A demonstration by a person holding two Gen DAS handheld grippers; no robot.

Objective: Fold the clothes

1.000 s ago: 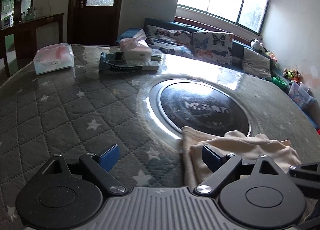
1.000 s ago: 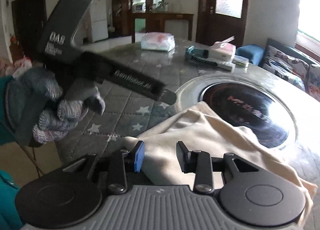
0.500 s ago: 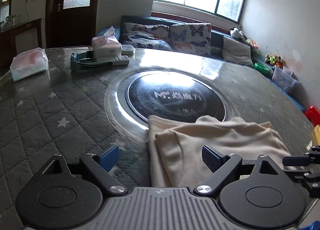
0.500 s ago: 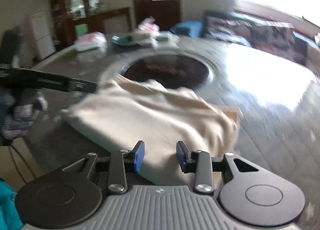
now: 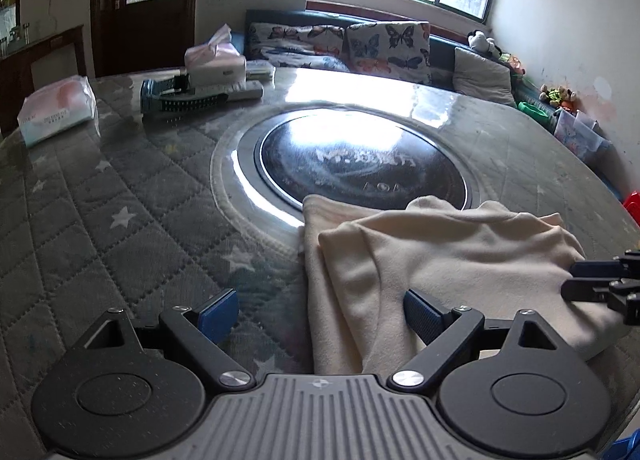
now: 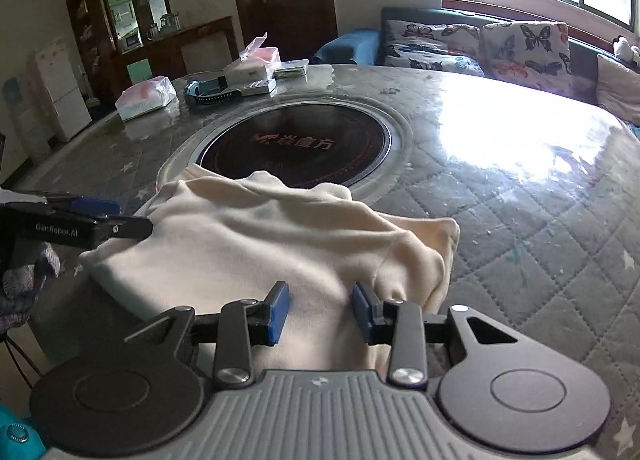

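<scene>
A cream garment (image 5: 440,256) lies folded in a thick bundle near the front of the round table, partly over the black glass disc (image 5: 360,163). It also shows in the right wrist view (image 6: 280,244). My left gripper (image 5: 320,312) is open wide and empty at the bundle's left edge, its right finger over the cloth. My right gripper (image 6: 320,308) is open by a narrow gap just above the cloth's near right part, holding nothing. The right gripper's tip shows in the left wrist view (image 5: 600,284); the left gripper shows in the right wrist view (image 6: 80,223).
The table has a grey quilted star cover (image 5: 100,219) under glass. At its far side lie a tissue pack (image 5: 56,107), a tissue box (image 5: 216,59) and a dark comb-like device (image 5: 188,95). A sofa with butterfly cushions (image 5: 360,47) stands behind.
Both grippers shifted around the bundle. The left camera pulled back to the garment's left edge; the right one swung round to the garment's right side. Both stayed open.
</scene>
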